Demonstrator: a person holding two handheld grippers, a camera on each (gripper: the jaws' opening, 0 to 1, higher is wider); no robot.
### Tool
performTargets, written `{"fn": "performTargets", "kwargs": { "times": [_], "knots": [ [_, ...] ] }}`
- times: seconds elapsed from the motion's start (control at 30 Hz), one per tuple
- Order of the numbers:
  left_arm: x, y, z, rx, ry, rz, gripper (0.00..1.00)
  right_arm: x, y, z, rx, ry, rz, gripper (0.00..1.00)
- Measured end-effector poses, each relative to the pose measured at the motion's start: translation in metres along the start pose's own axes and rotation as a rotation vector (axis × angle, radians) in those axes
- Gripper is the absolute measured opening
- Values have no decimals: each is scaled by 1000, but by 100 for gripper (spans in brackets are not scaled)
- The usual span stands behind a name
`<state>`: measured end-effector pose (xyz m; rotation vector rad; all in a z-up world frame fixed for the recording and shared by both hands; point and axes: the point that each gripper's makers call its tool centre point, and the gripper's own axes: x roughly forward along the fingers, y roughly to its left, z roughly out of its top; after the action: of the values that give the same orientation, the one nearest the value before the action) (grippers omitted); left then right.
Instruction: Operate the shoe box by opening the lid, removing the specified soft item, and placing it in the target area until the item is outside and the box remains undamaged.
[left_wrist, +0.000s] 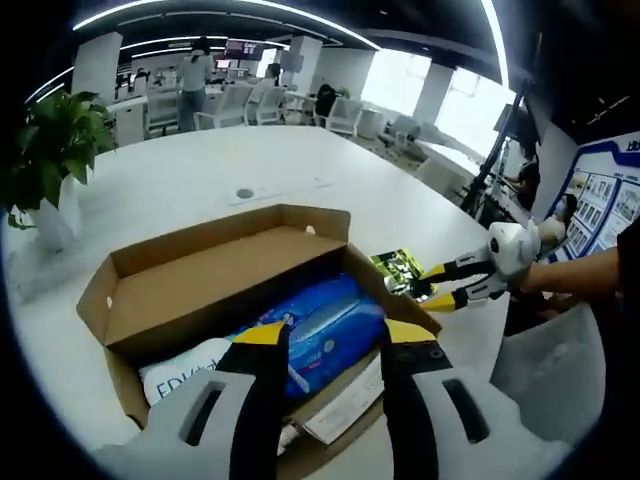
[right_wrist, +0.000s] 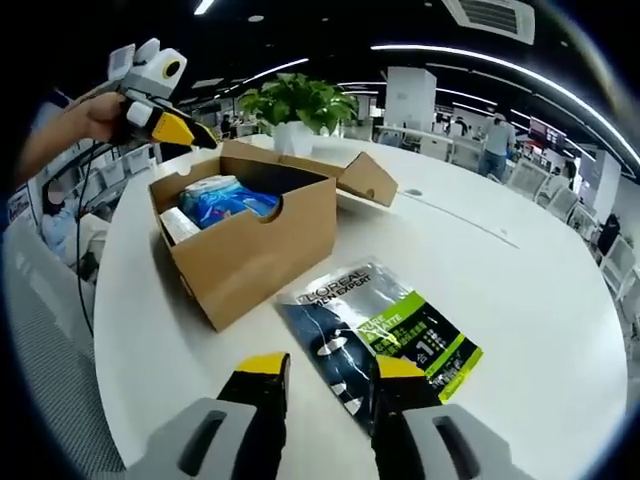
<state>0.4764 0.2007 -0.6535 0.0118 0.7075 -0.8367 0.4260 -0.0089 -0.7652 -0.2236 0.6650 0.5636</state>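
Left gripper view gives me the shoe box (left_wrist: 235, 300) straight ahead on the white desk (left_wrist: 200, 180), its lid (left_wrist: 215, 265) thrown back and lying open. Inside I see a blue soft pack (left_wrist: 325, 335) beside a white pack (left_wrist: 185, 375) with lettering, and a flat paper sheet (left_wrist: 345, 405) along the near edge. My left tool (left_wrist: 335, 345) hovers over the box's near rim, jaws spread wide with nothing between them.

Right gripper view shows the same box (right_wrist: 250, 235) from its side, blue pack (right_wrist: 225, 197) still inside. On the desk (right_wrist: 520, 290) just beside the box lies a dark sachet with a green label (right_wrist: 375, 340), flat and outside the box. My right tool (right_wrist: 325, 375) sits just above the sachet's near end, jaws parted and empty; I also catch it (left_wrist: 432, 285) in the left gripper view, next to the sachet (left_wrist: 400, 270).

A potted plant (right_wrist: 295, 105) stands behind the box. Around us is an open office with white chairs (left_wrist: 255, 105), ceiling strip lights and people (left_wrist: 192, 85) standing in the distance.
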Motion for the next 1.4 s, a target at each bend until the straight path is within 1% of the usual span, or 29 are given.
{"fn": "performTargets", "kwargs": {
  "times": [0.1, 0.3, 0.43, 0.5, 0.57, 0.67, 0.77, 0.87, 0.93, 1.13, 1.3, 1.4],
  "knots": [
    [-3, 2, -2, -2, -5, 4, 39, -2, -7, -3, 7, 8, -27, 41],
    [-11, 8, -9, 13, 1, 16, 41, -4, -17, -14, 8, 29, -81, 54],
    [-16, 10, -10, 18, -4, 21, 41, -2, -22, -21, 23, 49, -99, 56],
    [-18, 12, -9, 20, -12, 21, 41, -2, -26, -23, 33, 50, -113, 56],
    [-20, 14, -8, 23, -20, 22, 42, 0, -29, -24, 69, 47, -113, 56],
    [-23, 18, -8, 21, -22, 30, 42, 1, -35, -27, 77, 52, -130, 56],
    [-28, 23, -9, 13, -32, 40, 43, 3, -38, -31, 97, 60, -119, 56],
    [-32, 29, -13, 11, -33, 52, 44, 5, -40, -31, 92, 58, -111, 55],
    [-36, 33, -16, 6, -34, 63, 44, 9, -40, -31, 91, 58, -88, 55],
    [-46, 44, -25, -17, -33, 92, 44, 13, -43, -27, 48, 52, -61, 56],
    [-50, 48, -30, -29, -31, 105, 44, 19, -44, -22, 11, 54, -28, 56],
    [-52, 50, -31, -33, -32, 112, 44, 23, -45, -21, 6, 58, -14, 56]
  ]
}}
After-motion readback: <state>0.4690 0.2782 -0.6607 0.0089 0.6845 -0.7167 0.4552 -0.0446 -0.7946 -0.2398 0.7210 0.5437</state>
